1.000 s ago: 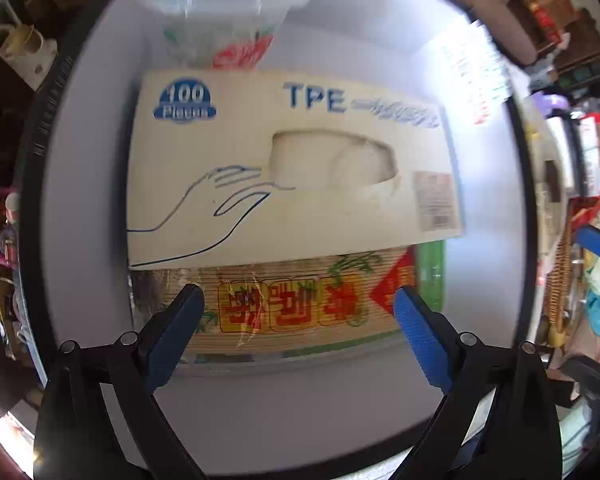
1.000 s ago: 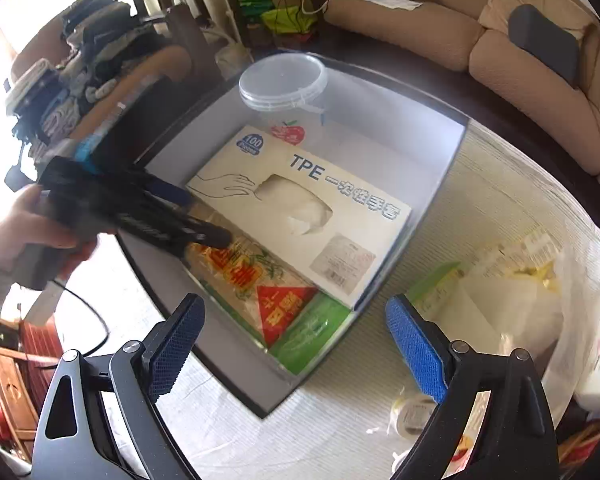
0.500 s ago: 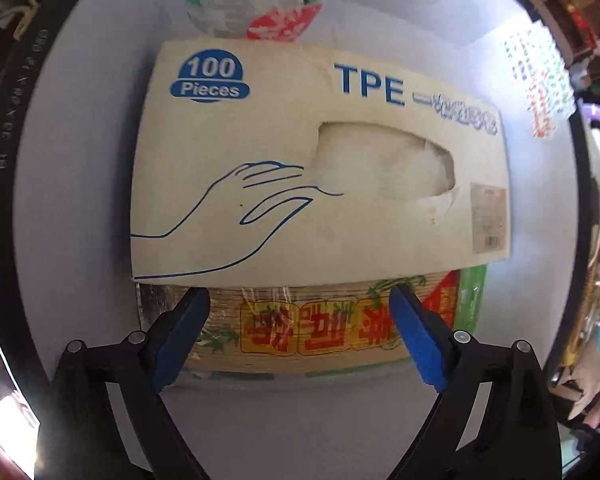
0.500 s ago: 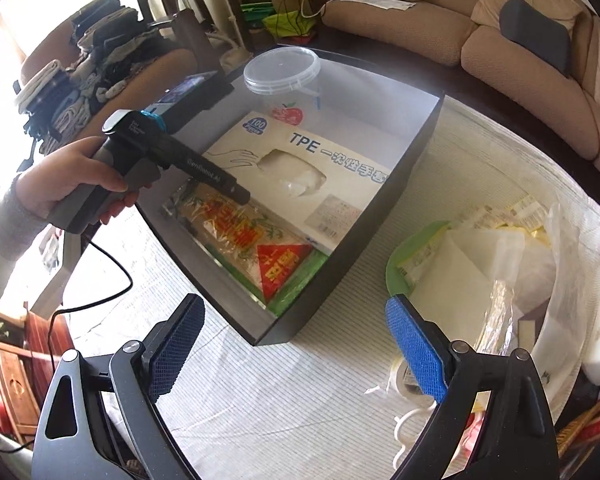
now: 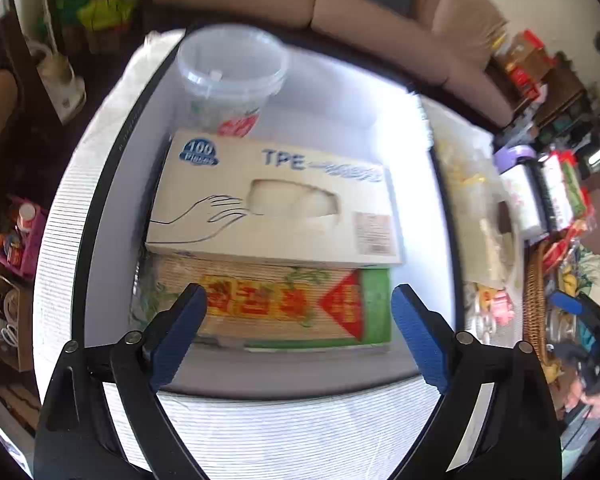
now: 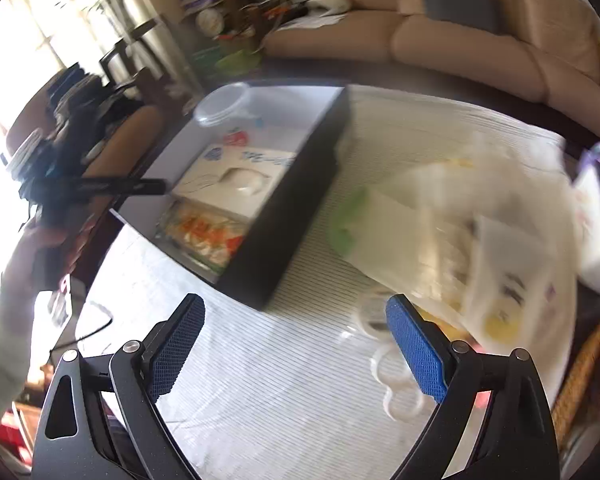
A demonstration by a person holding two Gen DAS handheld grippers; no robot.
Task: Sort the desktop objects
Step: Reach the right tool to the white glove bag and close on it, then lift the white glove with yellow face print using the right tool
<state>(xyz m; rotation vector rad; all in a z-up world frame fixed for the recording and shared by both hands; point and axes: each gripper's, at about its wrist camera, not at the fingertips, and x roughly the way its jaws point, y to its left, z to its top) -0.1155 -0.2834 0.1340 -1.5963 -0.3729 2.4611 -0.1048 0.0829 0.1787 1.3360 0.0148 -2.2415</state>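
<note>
Glove box (image 5: 274,204) – cream, blue "TPE" print – lay in the black tray (image 5: 100,184), atop the chopstick pack (image 5: 284,308). Left hand-held gripper (image 5: 298,334) hung tilted over the tray's near edge, just reopening, empty; right hand-held gripper (image 6: 296,346) spread, beside the tray.

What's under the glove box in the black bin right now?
Under the glove box lies a packet with red and green print; only its near strip shows. The rest, and anything beneath, is covered.

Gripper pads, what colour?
Blue pads, textured; clearest in the right wrist view.
</note>
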